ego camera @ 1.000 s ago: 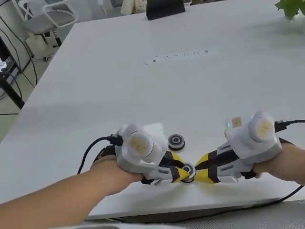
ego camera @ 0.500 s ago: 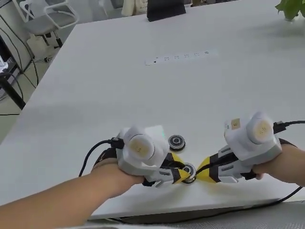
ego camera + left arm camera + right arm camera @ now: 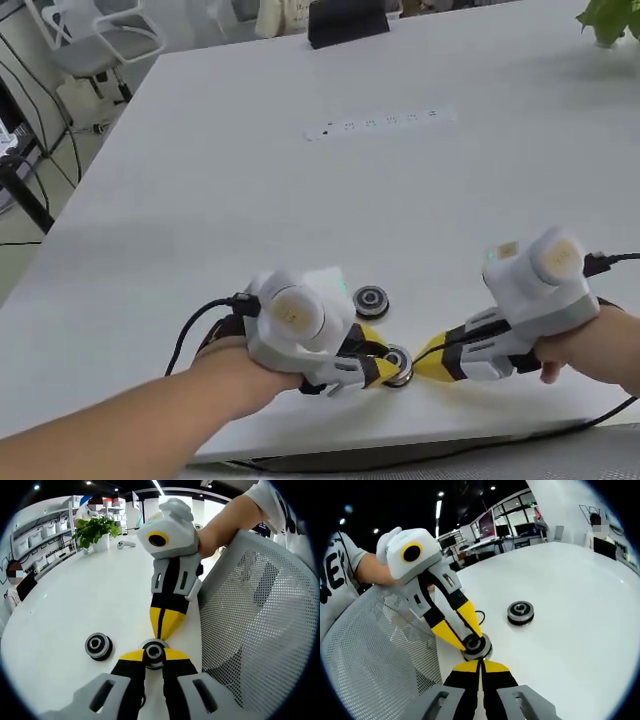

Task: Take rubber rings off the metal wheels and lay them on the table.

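A small metal wheel (image 3: pixel 398 360) with a black rubber ring around its rim sits near the front edge of the white table (image 3: pixel 250 180). My left gripper (image 3: pixel 389 367) is shut on this wheel (image 3: pixel 153 651) from the left, one yellow jaw on each side. From the right, my right gripper (image 3: pixel 420 366) has its jaws together, their tips touching the wheel's rim (image 3: pixel 477 645). Whether they pinch the ring is too small to tell. A second wheel (image 3: pixel 371 298) with its ring on lies flat a little farther back.
A white power strip (image 3: pixel 380 120) lies mid-table. A dark object (image 3: pixel 347 20) and a plant (image 3: pixel 612 15) stand at the far edge. A grey mesh chair back (image 3: pixel 260 610) is close behind the table's front edge. Cables trail from both grippers.
The right gripper's body has shifted right and lower, tilting flatter, with its tips still at the wheel. The left gripper and the wheel have stayed about where they were.
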